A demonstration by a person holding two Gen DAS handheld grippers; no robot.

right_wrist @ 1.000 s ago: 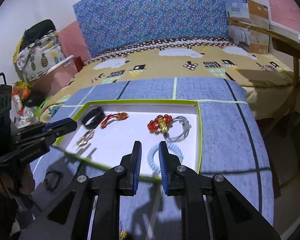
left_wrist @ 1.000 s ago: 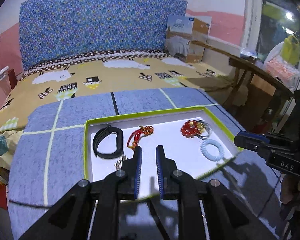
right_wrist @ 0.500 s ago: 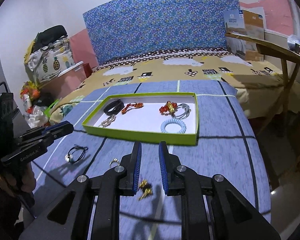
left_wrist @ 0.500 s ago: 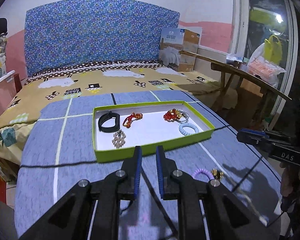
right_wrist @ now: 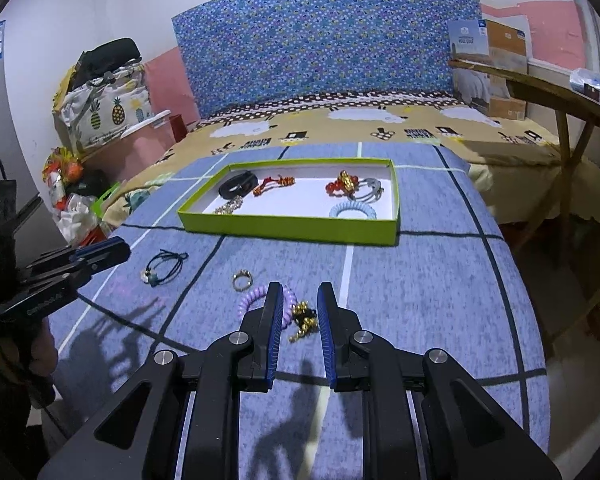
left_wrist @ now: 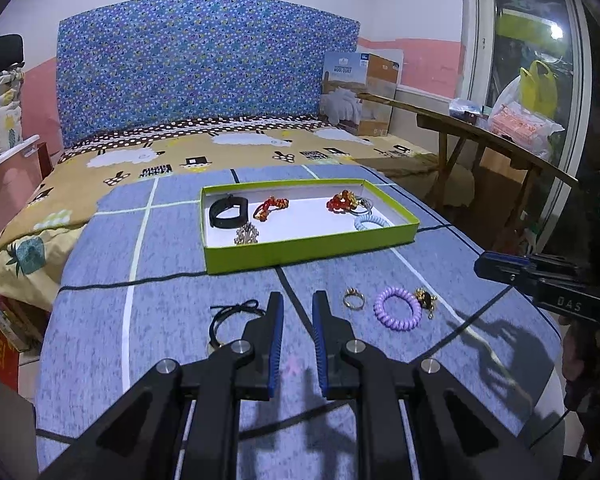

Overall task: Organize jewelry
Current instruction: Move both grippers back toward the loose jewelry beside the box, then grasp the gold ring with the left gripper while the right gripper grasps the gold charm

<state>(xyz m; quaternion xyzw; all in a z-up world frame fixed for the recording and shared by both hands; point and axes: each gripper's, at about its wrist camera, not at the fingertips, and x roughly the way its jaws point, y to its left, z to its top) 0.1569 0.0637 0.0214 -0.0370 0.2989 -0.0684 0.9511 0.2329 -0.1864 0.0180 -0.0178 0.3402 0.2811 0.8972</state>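
A green tray (left_wrist: 308,249) (right_wrist: 284,229) on the blue cloth holds a black band (left_wrist: 227,212), red pieces and a pale blue coil tie (left_wrist: 372,223). In front of it lie a black cord bracelet (left_wrist: 230,316) (right_wrist: 165,266), a gold ring (left_wrist: 353,300) (right_wrist: 242,280), a purple coil tie (left_wrist: 398,308) (right_wrist: 256,300) and a gold-and-black trinket (left_wrist: 425,300) (right_wrist: 304,318). My left gripper (left_wrist: 297,308) is open and empty, near the cord bracelet. My right gripper (right_wrist: 298,300) is open and empty, with the trinket between its fingers.
The blue cloth table (left_wrist: 160,308) drops off at the front and sides. A bed with a patterned headboard (left_wrist: 204,72) lies behind. A wooden bench (left_wrist: 492,140) stands at the right. Bags (right_wrist: 100,104) pile up at the left.
Both grippers have pulled back from above the tray toward the near edge of the table. The loose pieces in front of the tray have come into view.
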